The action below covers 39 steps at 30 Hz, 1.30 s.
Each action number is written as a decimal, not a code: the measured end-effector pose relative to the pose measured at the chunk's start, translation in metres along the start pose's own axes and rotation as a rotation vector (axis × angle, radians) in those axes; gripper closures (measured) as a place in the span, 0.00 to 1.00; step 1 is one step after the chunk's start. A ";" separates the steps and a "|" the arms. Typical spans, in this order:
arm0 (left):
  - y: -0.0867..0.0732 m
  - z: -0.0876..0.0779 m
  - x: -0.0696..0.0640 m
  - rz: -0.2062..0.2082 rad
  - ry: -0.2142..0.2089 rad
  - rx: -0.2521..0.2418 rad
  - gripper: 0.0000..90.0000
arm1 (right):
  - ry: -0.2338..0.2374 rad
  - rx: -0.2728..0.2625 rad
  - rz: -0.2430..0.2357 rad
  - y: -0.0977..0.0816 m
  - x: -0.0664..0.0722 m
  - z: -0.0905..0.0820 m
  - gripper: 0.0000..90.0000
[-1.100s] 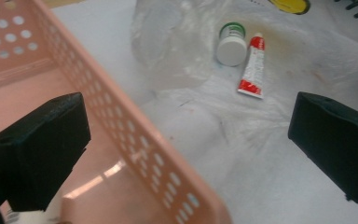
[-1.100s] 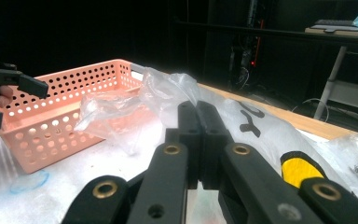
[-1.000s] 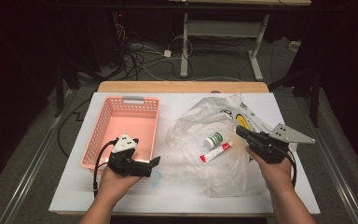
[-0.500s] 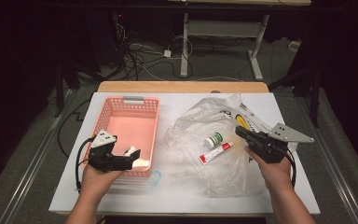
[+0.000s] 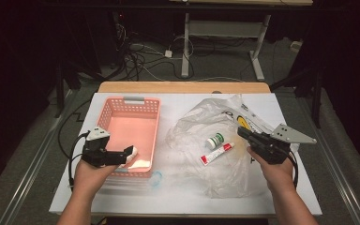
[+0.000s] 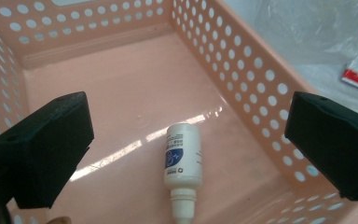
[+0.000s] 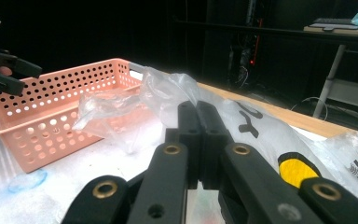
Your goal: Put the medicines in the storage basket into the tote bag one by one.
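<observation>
A pink perforated basket [image 5: 135, 104] stands on the left of the white table. A small white bottle [image 6: 182, 158] lies on its side on the basket floor, near the front wall [image 5: 131, 153]. My left gripper [image 5: 123, 155] hangs over the basket's near-left corner with its jaws wide apart [image 6: 191, 123], the bottle lying below and between them, untouched. On the right, my right gripper [image 5: 241, 131] rests shut at the edge of a crumpled clear plastic bag [image 5: 206, 115]; its jaws press together with nothing in them [image 7: 198, 114].
On the bag lie a white jar with a green lid [image 5: 214, 140] and a red-and-white toothpaste tube [image 5: 217, 153]. A small clear blue ring [image 5: 155, 178] sits on the table in front of the basket. Cables and desk legs lie beyond the table's far edge.
My left gripper has moved left along the basket's near side. The right gripper has stayed where it was.
</observation>
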<state>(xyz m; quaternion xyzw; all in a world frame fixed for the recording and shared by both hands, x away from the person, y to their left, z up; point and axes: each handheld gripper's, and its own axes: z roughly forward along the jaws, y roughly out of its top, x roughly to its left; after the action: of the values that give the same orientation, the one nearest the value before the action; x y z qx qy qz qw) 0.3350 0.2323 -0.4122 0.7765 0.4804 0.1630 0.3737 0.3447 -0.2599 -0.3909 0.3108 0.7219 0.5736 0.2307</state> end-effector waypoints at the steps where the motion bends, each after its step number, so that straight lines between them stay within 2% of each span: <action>1: 0.002 0.001 0.001 -0.005 -0.006 0.007 0.00 | 0.002 -0.001 -0.001 0.000 0.000 0.000 1.00; 4: 0.009 0.005 0.001 0.020 0.002 0.050 0.00 | 0.003 0.005 0.003 0.000 0.001 0.001 1.00; 9: 0.021 0.012 0.004 0.021 -0.027 0.094 0.01 | 0.002 0.000 -0.004 0.001 0.001 0.001 1.00; 14: 0.027 0.027 0.010 0.010 -0.025 0.178 0.02 | 0.004 -0.002 0.000 0.001 0.001 0.001 1.00; 18: 0.032 0.037 0.012 0.020 -0.038 0.254 0.04 | 0.005 -0.002 0.004 0.000 0.001 0.001 1.00; 20: 0.033 0.043 0.014 0.007 -0.055 0.307 0.07 | 0.005 -0.002 0.003 0.000 0.000 0.000 1.00; 22: 0.035 0.048 0.015 0.013 -0.058 0.360 0.08 | 0.005 -0.004 0.004 0.000 0.000 0.000 1.00; 24: 0.037 0.053 0.015 0.023 -0.058 0.401 0.13 | 0.005 -0.002 0.007 0.000 0.000 0.000 1.00; 28: 0.039 0.066 0.015 0.034 -0.076 0.519 0.17 | 0.007 -0.005 0.008 -0.001 -0.001 0.001 1.00; 33: 0.041 0.081 0.017 0.042 -0.093 0.648 0.28 | 0.008 0.000 0.013 -0.002 -0.001 0.002 1.00; 39: 0.040 0.093 0.011 0.087 -0.088 0.737 0.49 | 0.007 -0.001 0.011 -0.001 -0.001 0.002 1.00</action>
<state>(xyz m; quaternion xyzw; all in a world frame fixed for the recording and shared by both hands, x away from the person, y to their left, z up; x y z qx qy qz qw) 0.4220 0.1920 -0.4454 0.8848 0.4571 -0.0387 0.0820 0.3462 -0.2595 -0.3927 0.3125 0.7207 0.5763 0.2254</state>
